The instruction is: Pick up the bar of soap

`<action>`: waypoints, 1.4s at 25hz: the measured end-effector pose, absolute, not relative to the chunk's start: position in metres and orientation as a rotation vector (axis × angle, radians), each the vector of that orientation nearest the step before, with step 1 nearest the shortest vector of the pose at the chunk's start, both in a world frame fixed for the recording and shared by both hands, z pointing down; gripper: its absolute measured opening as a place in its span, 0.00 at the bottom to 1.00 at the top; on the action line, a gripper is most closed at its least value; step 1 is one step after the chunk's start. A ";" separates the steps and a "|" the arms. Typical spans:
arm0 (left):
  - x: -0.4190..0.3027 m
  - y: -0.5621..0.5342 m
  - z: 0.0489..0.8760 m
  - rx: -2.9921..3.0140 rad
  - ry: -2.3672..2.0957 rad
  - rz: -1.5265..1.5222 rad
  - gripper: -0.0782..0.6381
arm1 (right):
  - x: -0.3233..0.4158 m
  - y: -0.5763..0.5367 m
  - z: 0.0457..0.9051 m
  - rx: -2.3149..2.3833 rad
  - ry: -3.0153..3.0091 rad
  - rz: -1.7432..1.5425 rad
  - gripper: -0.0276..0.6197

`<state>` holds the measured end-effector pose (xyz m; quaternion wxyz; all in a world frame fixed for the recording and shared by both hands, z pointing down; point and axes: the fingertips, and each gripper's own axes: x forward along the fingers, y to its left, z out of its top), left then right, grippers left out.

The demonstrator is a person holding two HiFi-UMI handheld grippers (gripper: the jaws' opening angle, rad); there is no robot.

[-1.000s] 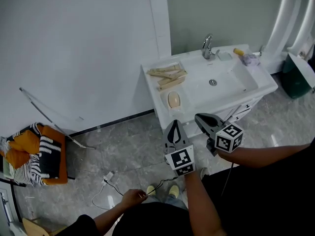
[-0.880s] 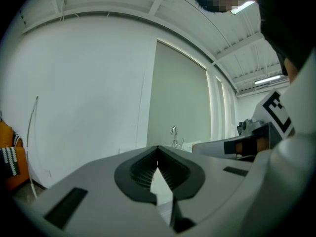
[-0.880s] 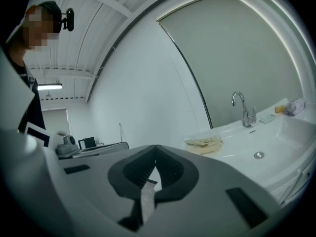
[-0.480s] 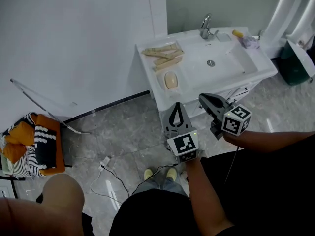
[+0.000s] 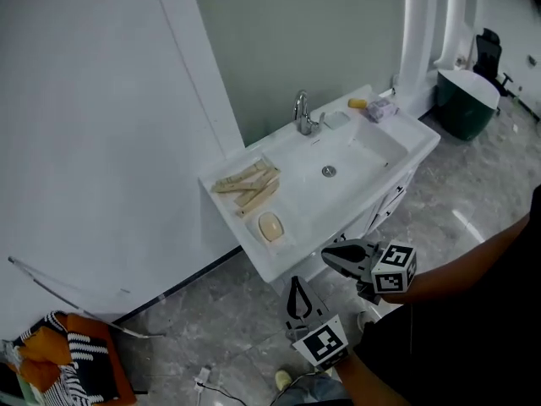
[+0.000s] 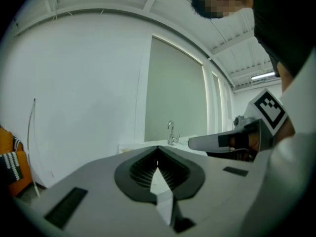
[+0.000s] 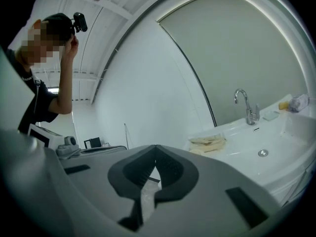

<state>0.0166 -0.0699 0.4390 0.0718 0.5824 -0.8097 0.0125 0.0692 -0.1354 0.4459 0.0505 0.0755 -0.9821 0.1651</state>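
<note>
Beside the soap point(image 5: 270, 226) on the basin point(image 5: 372, 155) lie wooden pieces point(image 5: 247, 184).

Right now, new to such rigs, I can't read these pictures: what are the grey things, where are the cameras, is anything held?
A person holds a two-jaw tool in each hand. The head view looks down from the person's head at the left tool and right tool, short of the sink. The other two views ride on the tools and look along their jaws. Both tools are shut and empty. The soap lies on the sink's ledge, near tan sticks; a tap stands behind the basin.
</note>
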 end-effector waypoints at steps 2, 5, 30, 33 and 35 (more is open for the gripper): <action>0.014 -0.072 0.438 1.756 -2.433 0.038 0.12 | 0.068 -0.138 0.446 0.220 -2.997 0.482 0.05; 0.014 -0.070 0.437 1.757 -2.441 0.037 0.12 | 0.068 -0.134 0.447 0.188 -3.005 0.457 0.05; -0.002 -0.030 0.434 1.556 -2.535 -0.068 0.12 | 0.060 -0.095 0.439 0.033 -3.004 0.385 0.05; -0.010 -0.024 0.433 1.525 -2.543 -0.070 0.12 | 0.057 -0.093 0.438 0.020 -2.997 0.385 0.05; -0.012 -0.022 0.429 1.518 -2.552 -0.069 0.12 | 0.057 -0.092 0.436 0.017 -2.995 0.384 0.05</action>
